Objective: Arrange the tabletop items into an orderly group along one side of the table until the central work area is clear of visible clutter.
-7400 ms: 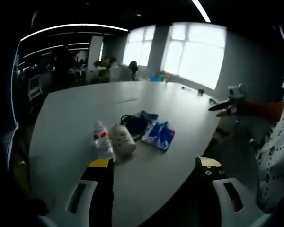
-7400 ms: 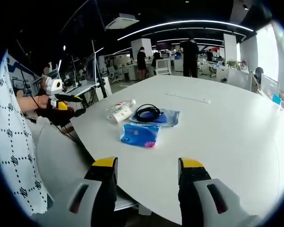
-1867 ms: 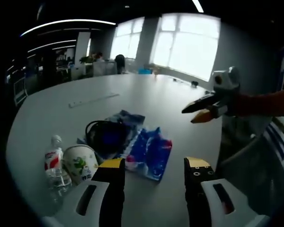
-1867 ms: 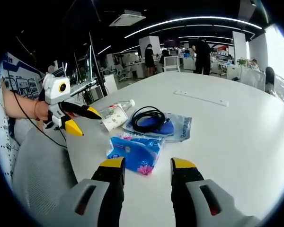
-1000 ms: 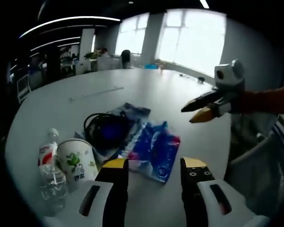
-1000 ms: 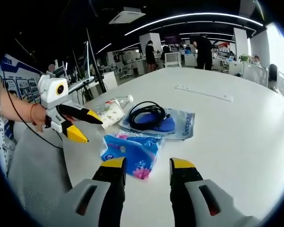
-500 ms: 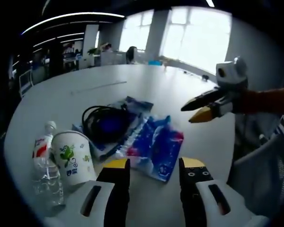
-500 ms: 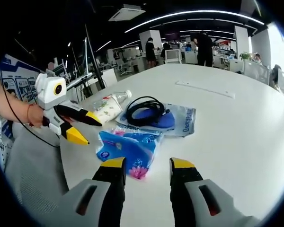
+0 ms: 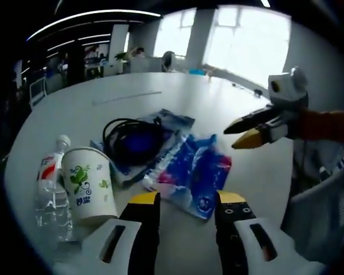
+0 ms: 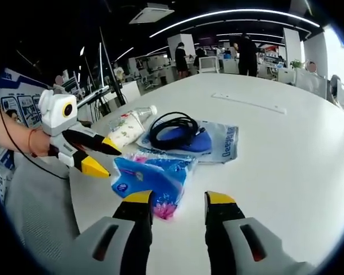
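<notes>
Blue tissue pack (image 9: 193,175) lies before your open left hand-held gripper (image 9: 186,200) and open right hand-held gripper (image 10: 174,199); paper cup (image 9: 90,183), water bottle (image 9: 50,192), and black cable (image 9: 131,140) crowd beside it.

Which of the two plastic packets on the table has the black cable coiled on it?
The paler, flatter packet farther from the tongs carries the cable. The bright blue tissue pack nearer them has nothing on it.

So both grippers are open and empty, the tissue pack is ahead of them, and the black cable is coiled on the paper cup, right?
Not on the cup. The left gripper view shows the cable coiled on the clear bag, beside the cup. Both grippers, left and right, are open and empty, with the tissue pack ahead.
</notes>
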### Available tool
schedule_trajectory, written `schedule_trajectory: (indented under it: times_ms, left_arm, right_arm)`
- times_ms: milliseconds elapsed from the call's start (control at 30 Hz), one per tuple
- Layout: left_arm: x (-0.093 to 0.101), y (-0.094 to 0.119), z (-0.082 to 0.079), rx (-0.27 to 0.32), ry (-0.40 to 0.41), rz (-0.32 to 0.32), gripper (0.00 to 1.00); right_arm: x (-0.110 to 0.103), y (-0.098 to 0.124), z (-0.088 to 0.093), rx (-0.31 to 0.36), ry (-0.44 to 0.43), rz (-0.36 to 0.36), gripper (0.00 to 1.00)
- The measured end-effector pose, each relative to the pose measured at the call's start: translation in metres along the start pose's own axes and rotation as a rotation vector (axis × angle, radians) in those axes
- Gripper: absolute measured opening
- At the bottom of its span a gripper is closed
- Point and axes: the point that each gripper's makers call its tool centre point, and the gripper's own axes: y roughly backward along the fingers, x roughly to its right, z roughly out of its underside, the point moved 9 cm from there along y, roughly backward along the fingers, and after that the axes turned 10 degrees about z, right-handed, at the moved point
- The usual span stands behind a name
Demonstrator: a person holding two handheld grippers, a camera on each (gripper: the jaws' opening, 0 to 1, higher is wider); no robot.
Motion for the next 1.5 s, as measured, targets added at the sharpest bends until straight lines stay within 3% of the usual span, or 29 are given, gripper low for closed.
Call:
schedule_trajectory:
  times_ms: [833, 1500]
  left_arm:
    - [-0.005, -0.01, 0.008, -0.044, 0.028, -0.038, 0.26]
    - [-0.005, -0.012, 0.01, -0.074, 0.048, -0.03, 0.12]
  right_arm:
    - [0.002, -0.012, 0.007, -0.017, -0.022, -0.011, 0.28]
    - [0.003, -0.011, 0.012, -0.035, -0.011, -0.005, 0.06]
